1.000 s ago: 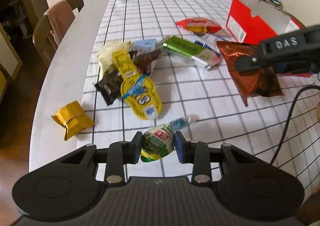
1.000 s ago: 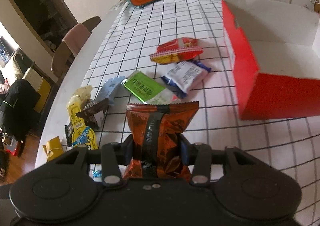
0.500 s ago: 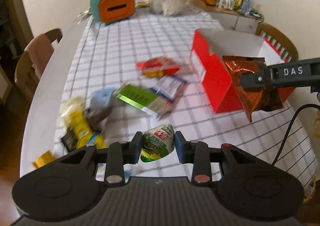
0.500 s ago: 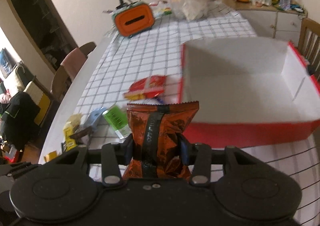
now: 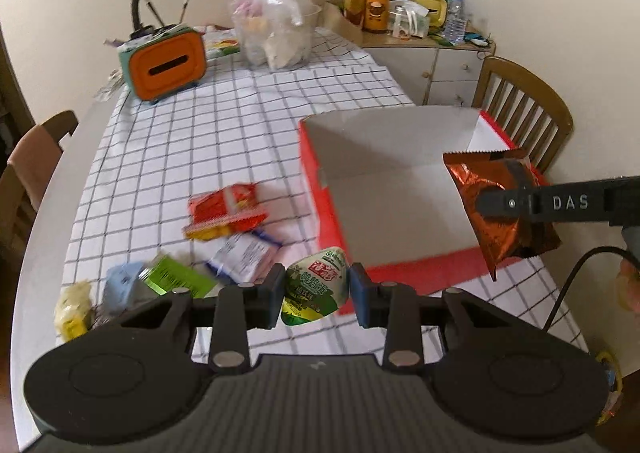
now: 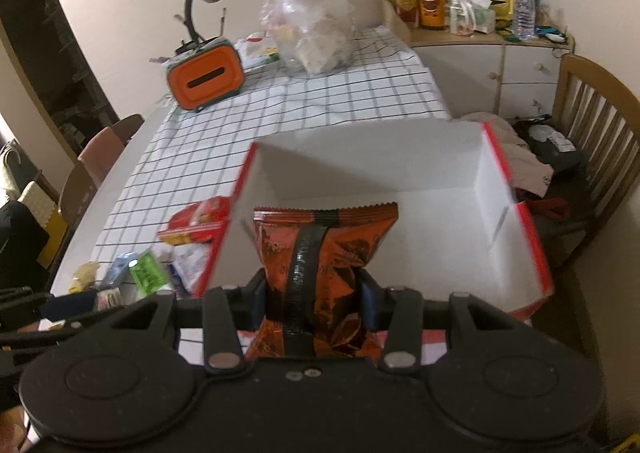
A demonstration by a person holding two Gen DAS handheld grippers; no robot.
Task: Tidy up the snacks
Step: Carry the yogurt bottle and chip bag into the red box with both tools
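1. Tongs: two sets. The left tongs [image 5: 316, 295] are closed on one green pouch [image 5: 314, 287]; the right tongs [image 6: 314, 303] are closed on one orange bag [image 6: 320, 273], pinched at its middle.
2. Box [image 6: 516, 189]: one, red outside, white inside, open-topped, on the checked table [image 5: 224, 145]. Nothing lies in the part that shows. In the right wrist view the orange bag hangs over its near side; in the left wrist view the pouch is over the table, just beside the box's near left corner.
3. Loose snacks left of the box: about six, namely a red pack [image 5: 226, 213], a white-and-blue pack [image 5: 244, 253], a green pack [image 5: 176, 281], a pale blue one [image 5: 122, 283], a yellow one [image 5: 72, 313]; a darker one beside it is hard to make out.
4. Writing: "DAS" in white on the right tongs' arm in the left wrist view. The pouch bears red Chinese characters, too blurred to read. The bag's print is illegible.
5. Cut off: the bag's lower end is hidden behind the right tongs; the snack pile is motion-blurred.
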